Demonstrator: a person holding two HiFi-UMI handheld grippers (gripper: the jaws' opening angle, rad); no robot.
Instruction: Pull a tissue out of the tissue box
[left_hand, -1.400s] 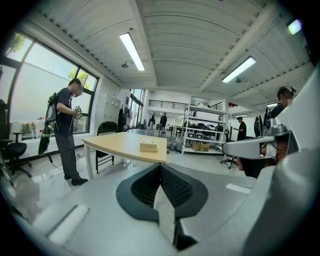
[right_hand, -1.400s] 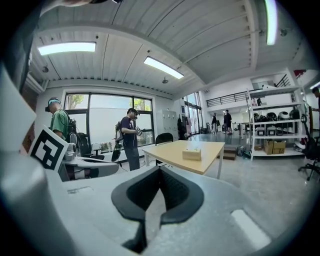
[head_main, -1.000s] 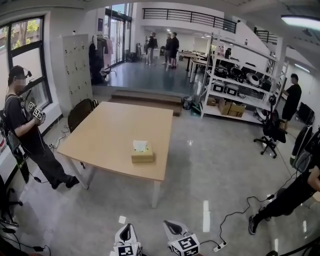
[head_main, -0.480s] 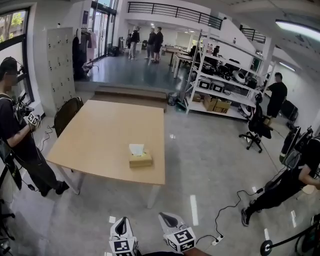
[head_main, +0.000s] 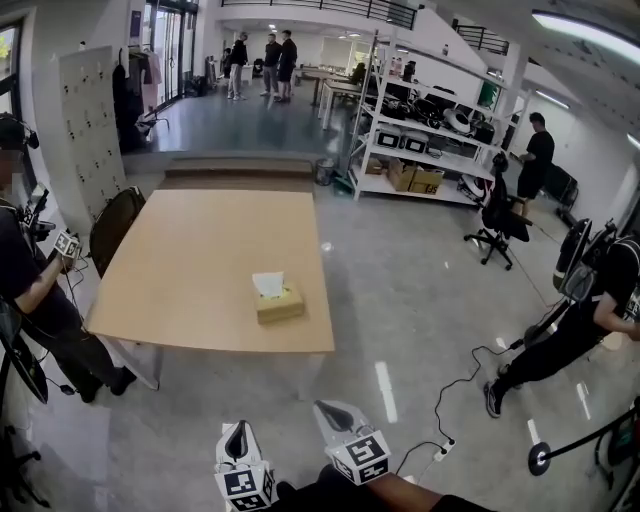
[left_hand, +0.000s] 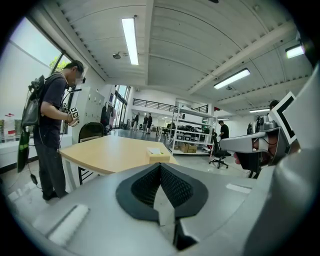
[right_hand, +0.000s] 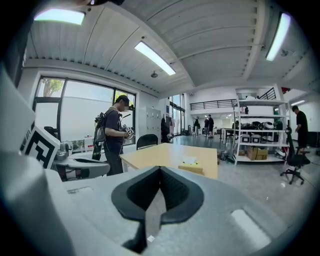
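Observation:
A tan tissue box (head_main: 279, 304) with a white tissue (head_main: 268, 284) sticking up from its top sits near the front edge of the light wooden table (head_main: 200, 260). Both grippers hover over the floor well short of the table, side by side. My left gripper (head_main: 237, 438) is shut with nothing in it, and so is my right gripper (head_main: 334, 414). In the left gripper view the box (left_hand: 160, 156) lies far ahead beyond the closed jaw tips (left_hand: 160, 165). The right gripper view shows the box (right_hand: 191, 168) far ahead of its tips (right_hand: 160, 169).
A person (head_main: 30, 290) holding grippers stands at the table's left side beside a black chair (head_main: 112, 228). Another person (head_main: 580, 325) leans in at the right. A cable and power strip (head_main: 445, 444) lie on the floor to my right. Shelving (head_main: 430, 120) stands behind.
Both grippers and the head view have moved forward toward the table; the table and tissue box now look a little nearer. Both jaws stayed shut.

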